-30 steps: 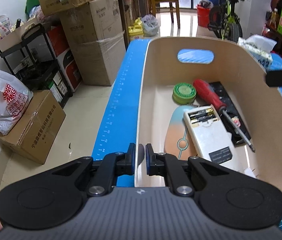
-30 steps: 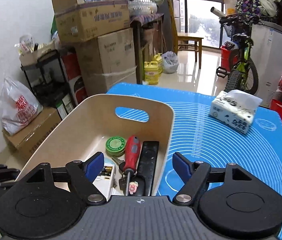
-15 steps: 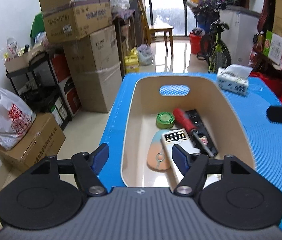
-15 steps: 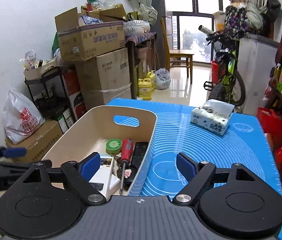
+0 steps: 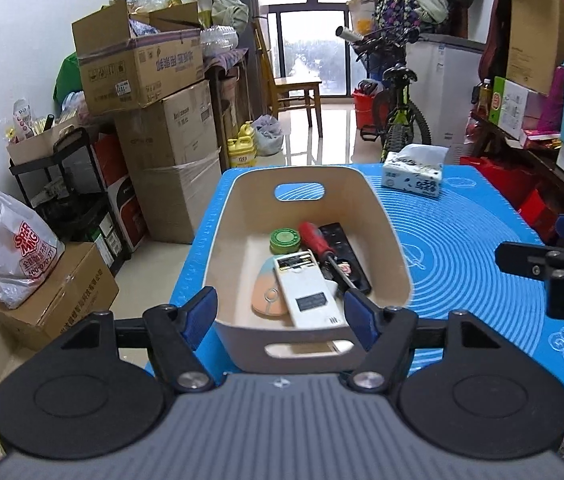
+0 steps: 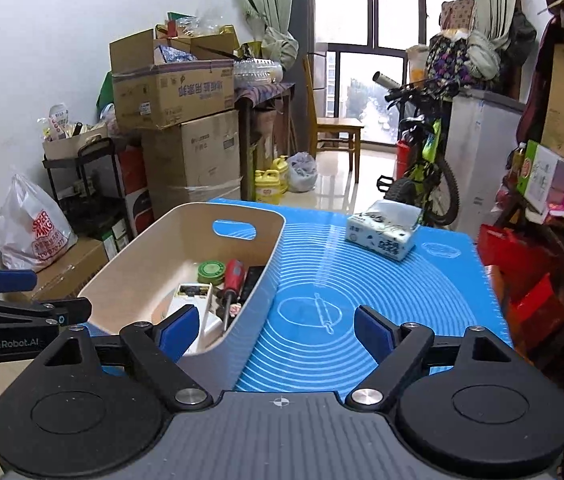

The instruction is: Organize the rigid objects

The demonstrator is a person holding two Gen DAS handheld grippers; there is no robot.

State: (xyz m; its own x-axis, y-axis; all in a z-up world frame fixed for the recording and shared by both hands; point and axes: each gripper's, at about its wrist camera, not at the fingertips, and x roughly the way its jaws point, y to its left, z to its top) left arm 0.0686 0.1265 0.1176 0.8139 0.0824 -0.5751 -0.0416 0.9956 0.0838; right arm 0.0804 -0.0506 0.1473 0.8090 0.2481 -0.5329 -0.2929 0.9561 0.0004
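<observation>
A beige bin point(image 5: 390, 236) point(image 6: 150, 248) stands on the blue mat point(image 5: 462, 260) point(image 6: 362, 280). In it lie a green round tin point(image 5: 284, 239) point(image 6: 212, 271), a red-handled screwdriver point(image 5: 318, 239) point(image 6: 234, 274), a black remote point(image 5: 342, 240), a white battery box point(image 5: 306, 290) point(image 6: 192, 296) and an orange-and-blue oval piece point(image 5: 268, 294). My left gripper point(image 5: 280, 314) is open and empty, just short of the bin's near wall. My right gripper point(image 6: 276, 330) is open and empty, over the mat to the right of the bin.
A tissue pack point(image 5: 412, 174) point(image 6: 384, 232) lies at the mat's far right. Stacked cardboard boxes point(image 5: 162, 120), a black shelf point(image 5: 66, 184) and a plastic bag point(image 5: 14, 252) stand on the floor to the left. A bicycle point(image 6: 426, 176) stands behind the table.
My left gripper was shut at the bin's left rim; it has opened and drawn back toward me. My right gripper has also drawn back and risen. The bin has not moved.
</observation>
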